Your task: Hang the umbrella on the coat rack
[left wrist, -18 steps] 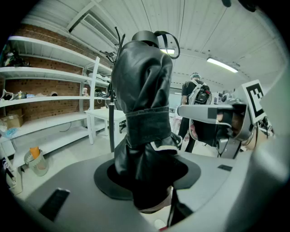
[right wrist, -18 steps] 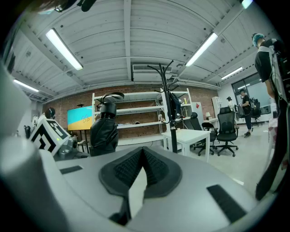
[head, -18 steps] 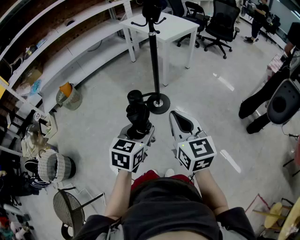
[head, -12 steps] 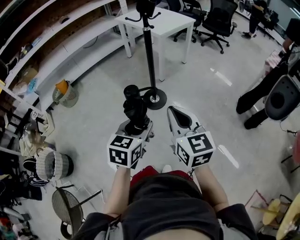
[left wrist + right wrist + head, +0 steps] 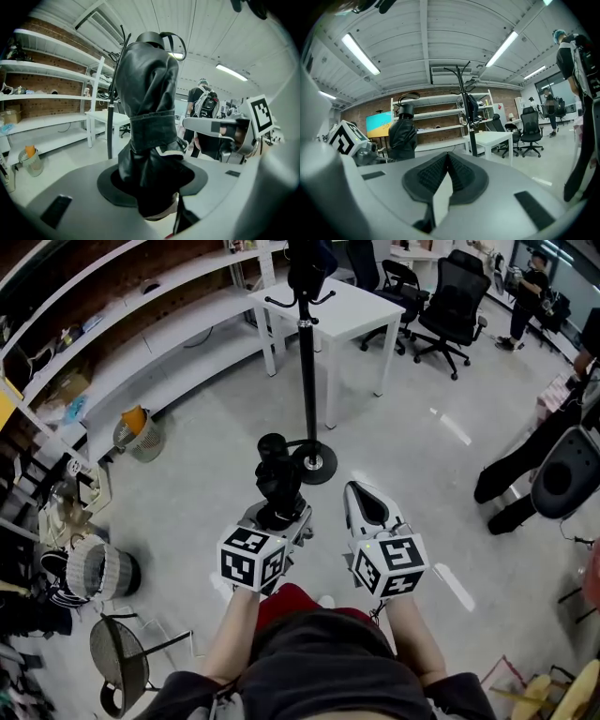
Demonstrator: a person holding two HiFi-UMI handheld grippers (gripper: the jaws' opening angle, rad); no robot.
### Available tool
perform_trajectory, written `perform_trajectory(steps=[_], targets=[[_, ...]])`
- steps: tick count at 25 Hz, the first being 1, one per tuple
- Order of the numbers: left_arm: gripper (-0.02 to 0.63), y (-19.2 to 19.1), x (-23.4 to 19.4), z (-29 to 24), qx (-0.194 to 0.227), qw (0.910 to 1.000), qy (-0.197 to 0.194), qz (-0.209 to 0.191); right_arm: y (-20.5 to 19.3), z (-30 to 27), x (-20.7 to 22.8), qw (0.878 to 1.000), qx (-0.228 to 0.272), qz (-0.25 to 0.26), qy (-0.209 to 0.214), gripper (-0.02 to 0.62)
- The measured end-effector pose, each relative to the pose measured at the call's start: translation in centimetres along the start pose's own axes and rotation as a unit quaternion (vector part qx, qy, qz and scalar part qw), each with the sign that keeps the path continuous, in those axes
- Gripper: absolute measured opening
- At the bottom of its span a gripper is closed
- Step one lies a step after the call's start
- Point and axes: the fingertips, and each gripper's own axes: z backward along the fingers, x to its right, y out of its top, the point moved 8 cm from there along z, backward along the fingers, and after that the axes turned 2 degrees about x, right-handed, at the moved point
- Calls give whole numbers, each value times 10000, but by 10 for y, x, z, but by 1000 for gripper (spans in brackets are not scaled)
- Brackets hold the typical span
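**A:** Where is the umbrella?

**B:** The umbrella (image 5: 276, 476) is black, folded and strapped shut. It stands upright in the left gripper (image 5: 277, 516), in front of the person's body. In the left gripper view its lower end is pinched between the two jaws, and a thin loop (image 5: 176, 44) shows at its top.

**A:** And the coat rack?

**B:** The coat rack (image 5: 308, 362) is a black pole on a round base. It stands on the pale floor (image 5: 187, 484) just ahead of the umbrella and does not touch it. A dark item (image 5: 309, 263) hangs at its top hooks. Behind the rack is a white desk (image 5: 352, 301).

**A:** What about the right gripper?

**B:** The right gripper (image 5: 356, 491) is held beside the left one and carries nothing. In the right gripper view its jaws are pressed together, tip to tip.

**A:** Anything else around?

**B:** White shelves (image 5: 141, 343) run along a brick wall on the left. Black office chairs (image 5: 450, 306) stand beyond the desk. A person in dark clothes (image 5: 511, 460) is at the right edge.
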Motion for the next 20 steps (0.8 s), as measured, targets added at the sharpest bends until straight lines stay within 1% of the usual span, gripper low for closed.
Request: perform_trajectory(steps=[2,5,8,11,15,20], targets=[[193,5,1,-2,-10,10000,16,38,2,1,3,10000,-17,-62,-26,18],[193,11,-2,-3,-58,9999,102,-26,2,2,6,9999,-43,-79,-46,18],[193,15,-4,-6,-18,9998,169,-50,0,1,12,9999,-44,-136,-91,18],[193,24,-9,-12,49,9996,267,13,3,-3,20,9997,-23,-218,-144,18],[193,33,-19,-19,110,9996,238,119,2,-12,25,9994,-78,-283,-181,18],[193,48,-38,-43,172,9996,238,30,1,-32,43,9988,-160,-328,-315,18]])
